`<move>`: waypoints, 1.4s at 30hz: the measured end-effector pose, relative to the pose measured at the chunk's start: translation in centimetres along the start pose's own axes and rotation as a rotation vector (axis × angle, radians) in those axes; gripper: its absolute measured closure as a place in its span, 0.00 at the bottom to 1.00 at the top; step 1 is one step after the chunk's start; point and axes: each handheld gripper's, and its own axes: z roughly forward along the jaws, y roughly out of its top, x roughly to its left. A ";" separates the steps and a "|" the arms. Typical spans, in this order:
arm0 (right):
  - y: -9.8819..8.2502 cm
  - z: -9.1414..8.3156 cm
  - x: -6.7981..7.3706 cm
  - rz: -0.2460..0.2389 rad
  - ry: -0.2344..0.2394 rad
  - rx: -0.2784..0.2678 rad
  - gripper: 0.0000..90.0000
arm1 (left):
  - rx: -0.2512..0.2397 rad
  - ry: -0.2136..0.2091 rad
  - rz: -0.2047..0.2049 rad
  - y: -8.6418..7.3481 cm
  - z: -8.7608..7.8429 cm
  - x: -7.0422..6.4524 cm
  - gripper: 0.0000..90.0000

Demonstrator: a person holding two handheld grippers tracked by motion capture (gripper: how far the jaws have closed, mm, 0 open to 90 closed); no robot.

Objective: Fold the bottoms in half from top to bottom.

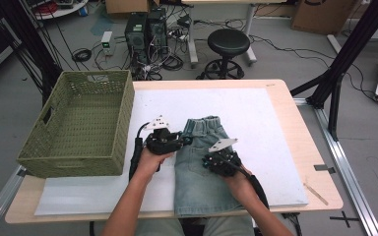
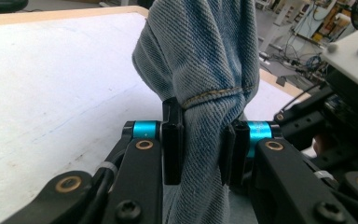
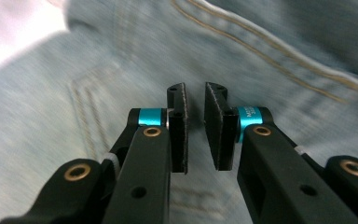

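Note:
Light blue denim shorts (image 1: 199, 184) lie on the white mat (image 1: 261, 123), waistband away from me. My left gripper (image 1: 185, 141) is at the shorts' left edge near the waistband. In the left gripper view it (image 2: 200, 123) is shut on a bunched fold of the denim (image 2: 200, 46), lifted off the mat. My right gripper (image 1: 206, 162) hovers over the middle of the shorts. In the right gripper view its pads (image 3: 196, 100) stand a narrow gap apart with nothing between them, just above the denim (image 3: 279, 42) near a pocket seam.
A green woven basket (image 1: 124, 118) stands empty at the table's left side. The wooden table edge (image 1: 320, 162) runs along the right. Behind the table are a black stool (image 1: 229, 43), computer towers (image 1: 145, 29) and cables on the floor.

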 end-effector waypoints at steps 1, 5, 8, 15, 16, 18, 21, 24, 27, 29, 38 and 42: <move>-0.3 -0.2 -0.2 -0.002 -0.014 -0.003 0.89 | 0.000 0.001 0.008 0.0 0.0 -0.1 0.82; -1.4 -1.0 -1.3 0.004 -0.055 0.009 0.90 | -0.004 -0.002 0.044 -0.2 -0.3 -0.9 0.82; -2.5 -1.8 -2.7 0.060 -0.067 0.018 0.90 | -0.012 -0.004 0.059 -0.5 -0.7 -1.3 0.82; -4.0 -3.0 -4.4 0.091 -0.063 0.002 0.95 | -0.005 0.002 0.103 -1.4 -1.8 -2.6 0.82; -4.2 -3.1 -4.5 0.095 -0.064 0.003 0.95 | -0.005 0.006 0.108 -1.5 -1.9 -2.8 0.82; -4.4 -3.5 -4.9 0.103 -0.060 -0.004 0.95 | -0.003 0.008 0.124 -2.1 -2.3 -3.4 0.82; -4.7 -4.2 -5.5 0.150 -0.018 -0.018 0.89 | -0.008 0.019 0.139 -2.7 -2.8 -4.1 0.82; -4.7 -5.7 -6.2 0.190 0.039 -0.117 0.85 | -0.014 0.034 0.153 -3.3 -3.4 -4.6 0.82; -4.3 -7.4 -6.9 0.194 0.045 -0.215 0.79 | -0.009 0.041 0.173 -3.8 -3.9 -5.0 0.82; -3.7 -8.0 -7.5 0.194 0.040 -0.249 0.73 | -0.006 0.043 0.176 -3.9 -4.1 -5.2 0.82; 0.0 -5.3 -8.0 0.103 0.080 -0.192 0.60 | 0.000 0.052 0.175 -4.1 -4.1 -5.4 0.82; 0.7 -4.4 -8.6 0.084 0.135 -0.136 0.75 | 0.004 0.054 0.176 -4.1 -4.1 -5.4 0.82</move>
